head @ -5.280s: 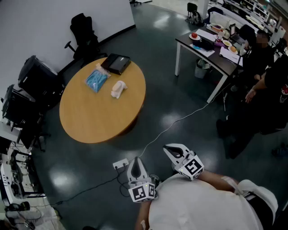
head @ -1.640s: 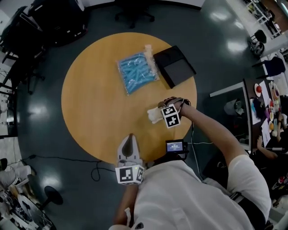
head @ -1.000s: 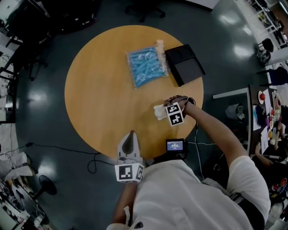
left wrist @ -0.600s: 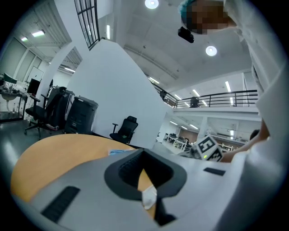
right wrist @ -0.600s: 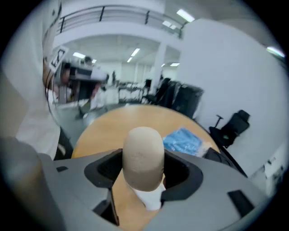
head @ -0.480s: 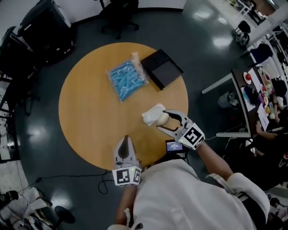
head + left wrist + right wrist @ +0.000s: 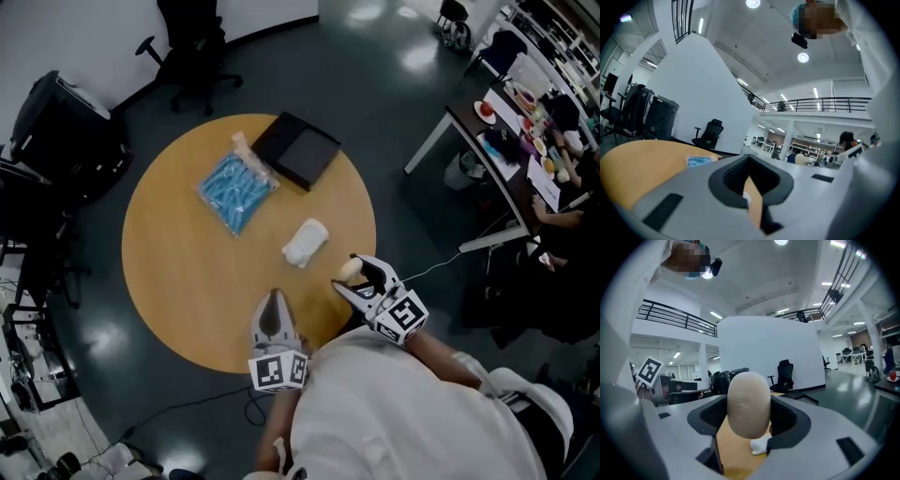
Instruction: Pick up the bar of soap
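The right gripper (image 7: pixel 356 277) is clamped on the bar of soap (image 7: pixel 748 404), a pale beige oval held above the near edge of the round counter (image 7: pixel 178 272). In the right gripper view its long axis stands upright, rounded end up (crosswise to the squeeze). A crumpled white wrapper (image 7: pixel 305 242) lies just beyond. The left gripper (image 7: pixel 272 317) has its jaws together, with nothing between them.

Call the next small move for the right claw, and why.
Probably a short, slow lift straight up with the claw shut. The right claw already clamps the bar of soap, which looks clear of the round table; a white crumpled item lies on the wood. Most of the bar sticks out past the jaws, so a jerk could slip it.
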